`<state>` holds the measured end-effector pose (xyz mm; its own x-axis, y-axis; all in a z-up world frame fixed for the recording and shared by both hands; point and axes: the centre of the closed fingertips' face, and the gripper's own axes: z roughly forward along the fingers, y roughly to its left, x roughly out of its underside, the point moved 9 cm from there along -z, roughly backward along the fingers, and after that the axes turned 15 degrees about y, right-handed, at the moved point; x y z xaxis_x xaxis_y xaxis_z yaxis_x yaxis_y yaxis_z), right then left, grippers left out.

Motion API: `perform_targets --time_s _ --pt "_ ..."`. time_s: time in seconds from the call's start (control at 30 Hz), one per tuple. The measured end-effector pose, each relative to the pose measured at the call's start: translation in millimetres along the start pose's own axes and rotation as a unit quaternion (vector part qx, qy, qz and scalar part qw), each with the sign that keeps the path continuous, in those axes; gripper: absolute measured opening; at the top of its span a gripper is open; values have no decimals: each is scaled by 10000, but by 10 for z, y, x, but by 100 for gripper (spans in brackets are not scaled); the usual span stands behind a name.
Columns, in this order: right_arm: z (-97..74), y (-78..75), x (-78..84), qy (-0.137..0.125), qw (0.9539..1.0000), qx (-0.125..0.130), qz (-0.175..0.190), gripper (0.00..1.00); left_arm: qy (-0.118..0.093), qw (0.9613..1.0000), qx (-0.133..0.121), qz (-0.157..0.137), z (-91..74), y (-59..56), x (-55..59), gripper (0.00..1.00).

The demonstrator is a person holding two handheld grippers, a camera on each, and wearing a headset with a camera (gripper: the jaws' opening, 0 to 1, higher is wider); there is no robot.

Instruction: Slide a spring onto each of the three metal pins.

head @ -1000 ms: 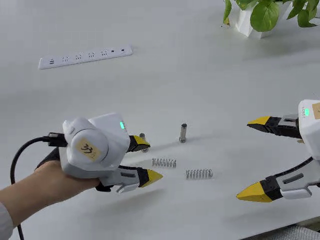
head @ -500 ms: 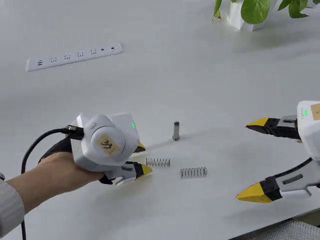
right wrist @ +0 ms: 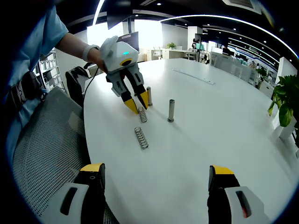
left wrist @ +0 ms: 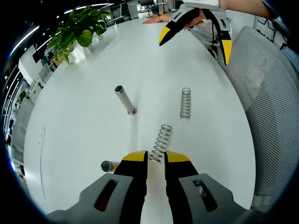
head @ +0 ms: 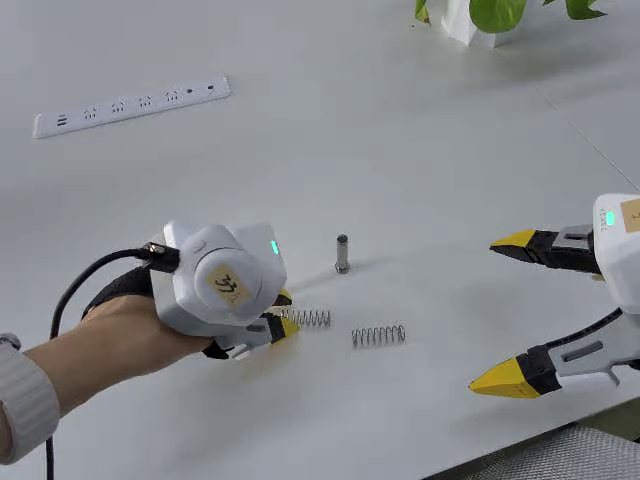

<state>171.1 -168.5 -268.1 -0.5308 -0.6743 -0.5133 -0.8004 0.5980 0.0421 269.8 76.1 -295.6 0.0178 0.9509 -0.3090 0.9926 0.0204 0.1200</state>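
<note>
My left gripper (head: 282, 322) (left wrist: 156, 157) is low on the white table, its yellow-tipped jaws drawn in around the near end of a spring (head: 311, 317) (left wrist: 161, 140) lying flat. A second spring (head: 378, 335) (left wrist: 185, 102) (right wrist: 141, 138) lies loose just to the right. One metal pin (head: 342, 253) (left wrist: 125, 99) (right wrist: 171, 110) stands upright behind the springs. Another pin (left wrist: 107, 165) (right wrist: 149, 96) stands close beside the left jaw. My right gripper (head: 505, 310) (right wrist: 156, 169) hovers wide open at the right, holding nothing.
A white power strip (head: 130, 105) lies at the far left of the table. A potted plant (head: 470, 12) stands at the back right. A mesh chair (left wrist: 266, 93) sits along the table's near edge (head: 520, 440).
The left gripper has moved right toward the nearer spring and its jaws have drawn together from open onto the spring's end. The right gripper has stayed put; the head camera shifted.
</note>
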Motion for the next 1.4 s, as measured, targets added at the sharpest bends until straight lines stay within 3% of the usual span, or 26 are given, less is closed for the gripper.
perform_targets --time_s 1.4 --pt "33 88 -31 -29 10000 -69 -37 89 26 9987 272 -422 10 -68 19 8"
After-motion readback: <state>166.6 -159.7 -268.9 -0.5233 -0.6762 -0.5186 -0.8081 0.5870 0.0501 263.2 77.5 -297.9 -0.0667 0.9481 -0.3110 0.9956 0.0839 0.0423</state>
